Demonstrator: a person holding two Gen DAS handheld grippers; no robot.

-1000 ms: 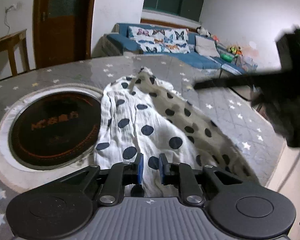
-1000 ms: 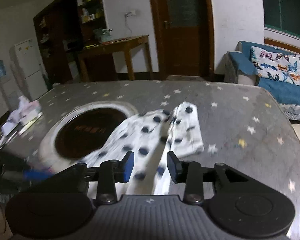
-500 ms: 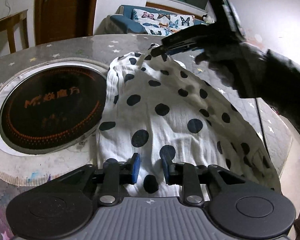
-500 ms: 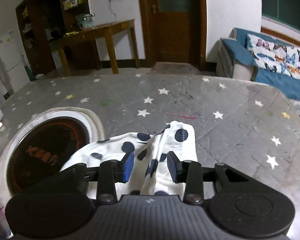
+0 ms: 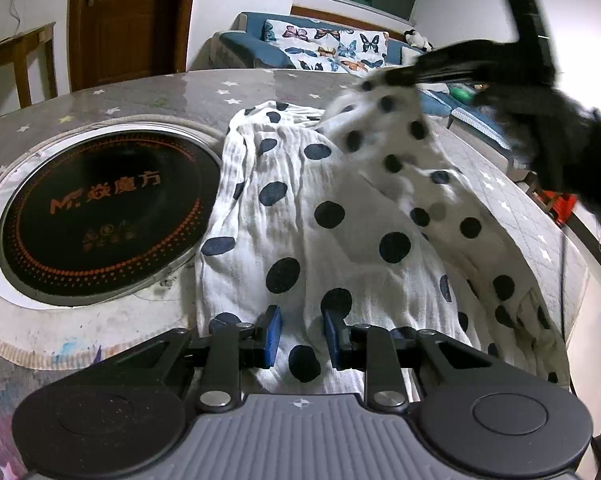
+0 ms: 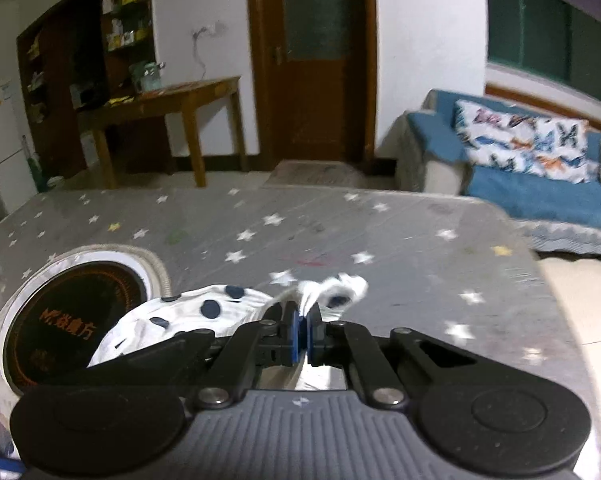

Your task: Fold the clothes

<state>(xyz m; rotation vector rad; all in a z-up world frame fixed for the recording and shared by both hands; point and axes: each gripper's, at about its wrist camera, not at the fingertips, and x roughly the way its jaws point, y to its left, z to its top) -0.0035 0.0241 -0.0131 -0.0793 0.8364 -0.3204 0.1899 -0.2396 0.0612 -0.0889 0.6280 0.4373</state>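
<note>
A white garment with dark polka dots [image 5: 324, 216] lies on the grey star-patterned table [image 5: 148, 96], beside a round black cooktop. My left gripper [image 5: 297, 332] is open, its blue pads on either side of the garment's near hem. My right gripper [image 6: 304, 332] is shut on the garment's far end [image 6: 340, 292] and holds it lifted off the table. In the left wrist view the right gripper [image 5: 400, 76] shows at upper right with the blurred cloth hanging from it.
The round black cooktop [image 5: 100, 216] is set into the table left of the garment. A blue sofa with a butterfly cushion [image 6: 532, 152] stands beyond the table. A wooden side table [image 6: 172, 100] and a door are at the back. The table's right edge [image 5: 556, 232] is close.
My right gripper has closed on the garment's far end and lifted it. My left gripper has opened a little wider over the near hem.
</note>
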